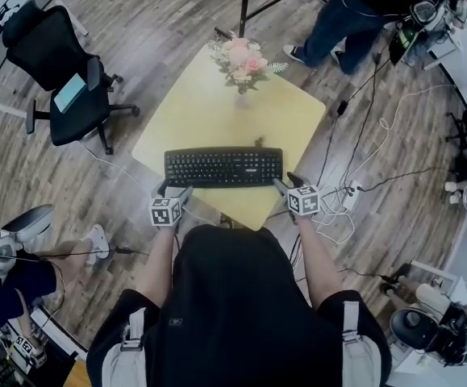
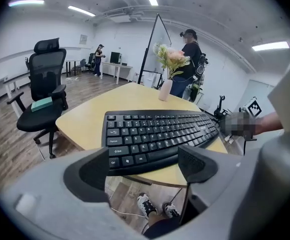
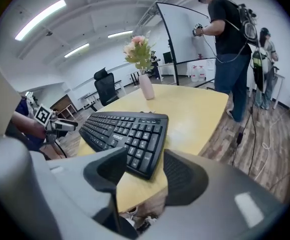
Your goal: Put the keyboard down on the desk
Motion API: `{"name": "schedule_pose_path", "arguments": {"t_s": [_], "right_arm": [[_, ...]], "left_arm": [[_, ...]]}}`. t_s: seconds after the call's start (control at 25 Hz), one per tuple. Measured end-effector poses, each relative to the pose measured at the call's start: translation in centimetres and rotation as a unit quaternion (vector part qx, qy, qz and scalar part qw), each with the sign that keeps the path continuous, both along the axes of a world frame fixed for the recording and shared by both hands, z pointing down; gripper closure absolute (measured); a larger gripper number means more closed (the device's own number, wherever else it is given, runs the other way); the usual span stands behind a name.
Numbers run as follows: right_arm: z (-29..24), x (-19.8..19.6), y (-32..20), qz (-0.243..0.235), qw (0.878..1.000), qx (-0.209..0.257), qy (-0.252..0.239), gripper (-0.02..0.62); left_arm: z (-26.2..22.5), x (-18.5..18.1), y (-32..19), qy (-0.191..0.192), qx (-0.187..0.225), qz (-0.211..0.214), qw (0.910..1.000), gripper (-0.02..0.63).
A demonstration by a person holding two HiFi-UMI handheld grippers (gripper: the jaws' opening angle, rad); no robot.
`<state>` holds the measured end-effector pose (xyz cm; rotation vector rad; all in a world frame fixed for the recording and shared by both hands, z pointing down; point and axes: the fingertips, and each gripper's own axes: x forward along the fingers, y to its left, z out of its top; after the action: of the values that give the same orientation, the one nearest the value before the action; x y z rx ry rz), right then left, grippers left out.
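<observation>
Your one table [image 1: 209, 111] fills the middle of the head view and already carries the one keyboard [image 1: 223, 168], flat along its lower edge. The put-down looks done, so you are at the release. One office chair [image 1: 64, 71] stands at upper left. Of your two grippers, the left gripper [image 1: 174, 192] sits at the keyboard's lower left end and the right gripper [image 1: 285, 185] at its lower right. Both have jaws spread, pinching nothing. Next, I'd judge, draw both clear without nudging it. One vase of flowers [image 1: 242, 67] tops the table.
</observation>
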<state>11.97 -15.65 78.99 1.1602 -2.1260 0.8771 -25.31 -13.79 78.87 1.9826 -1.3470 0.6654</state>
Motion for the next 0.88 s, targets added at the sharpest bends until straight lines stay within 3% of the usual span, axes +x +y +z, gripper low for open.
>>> {"name": "schedule_pose_path", "arguments": {"t_s": [0.08,0.16,0.28,0.44,0.56,0.88], "right_arm": [[-0.9,0.1,0.6,-0.022,0.999,0.020,0.012,0.406],[-1.8,0.2,1.1,-0.038,0.998,0.039,0.017,0.498],[-2.9,0.3,2.0,-0.059,0.997,0.052,0.007,0.572],[-4.1,0.5,3.6,-0.086,0.994,0.061,-0.009,0.584],[-4.7,0.6,4.8,-0.104,0.992,0.065,-0.022,0.592],[-5.6,0.7,7.7,-0.138,0.987,0.070,-0.046,0.594]], "left_arm": [[-0.6,0.5,0.6,0.005,0.007,-0.002,1.0000,0.161],[-1.3,0.8,1.3,0.010,0.012,-0.007,0.9999,0.166],[-2.2,1.6,2.4,0.010,0.021,-0.007,0.9997,0.198],[-4.1,2.7,4.4,0.005,0.048,-0.008,0.9988,0.432],[-5.1,3.7,5.9,0.009,0.061,-0.006,0.9981,0.528],[-6.8,5.7,9.4,0.022,0.067,-0.017,0.9973,0.591]]}}
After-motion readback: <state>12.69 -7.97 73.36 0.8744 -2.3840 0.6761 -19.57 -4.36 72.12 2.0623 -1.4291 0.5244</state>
